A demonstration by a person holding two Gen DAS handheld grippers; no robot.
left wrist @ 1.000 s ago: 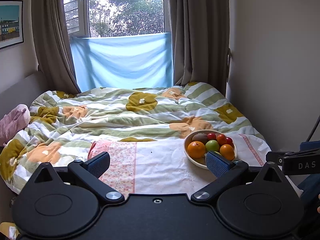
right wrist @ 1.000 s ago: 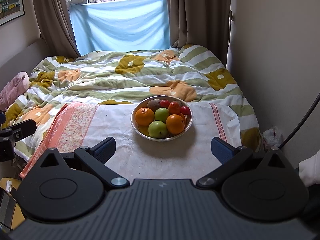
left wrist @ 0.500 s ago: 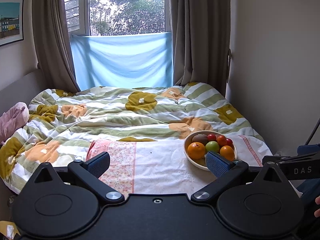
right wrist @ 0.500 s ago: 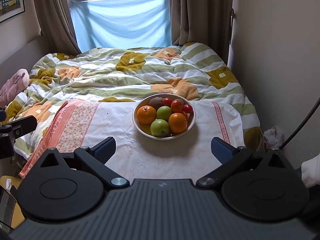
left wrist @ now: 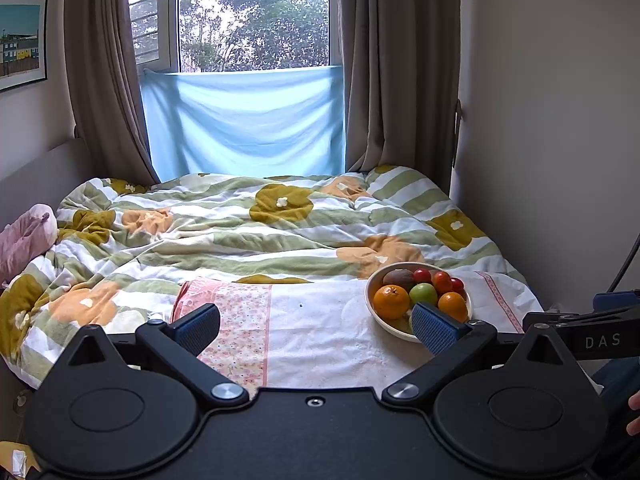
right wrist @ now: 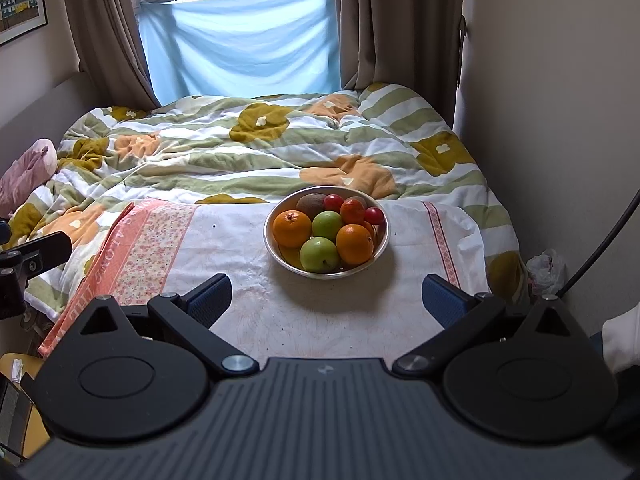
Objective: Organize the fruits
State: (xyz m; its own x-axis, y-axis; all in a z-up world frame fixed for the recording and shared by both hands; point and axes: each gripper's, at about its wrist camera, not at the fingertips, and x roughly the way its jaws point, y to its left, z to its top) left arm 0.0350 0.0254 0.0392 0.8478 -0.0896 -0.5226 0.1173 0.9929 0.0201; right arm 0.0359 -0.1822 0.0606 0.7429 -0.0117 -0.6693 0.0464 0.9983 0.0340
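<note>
- Far left, a pink plush toy lies at the edge of the rumpled green-striped quilt with mustard flowers covering the bed.
- My left claw is spread wide and grips nothing; below it lies the white cotton cloth with pink floral borders, soft and lightly creased.
- My right claw is likewise released and empty, and it faces the fruit head-on, so I judge it the nearer and better-aligned one.
- The round, pale, smooth-walled bowl rests on that cloth, straight ahead of my right claw and off to the right of my left. Being round, it offers no long axis.
- All the fruit I see is heaped inside: 2 dimpled oranges, 2 glossy green apples, a fuzzy brown kiwi and small smooth red fruits at the back.
- This fits fruit already gathered or fruit yet to be sorted out.
</note>
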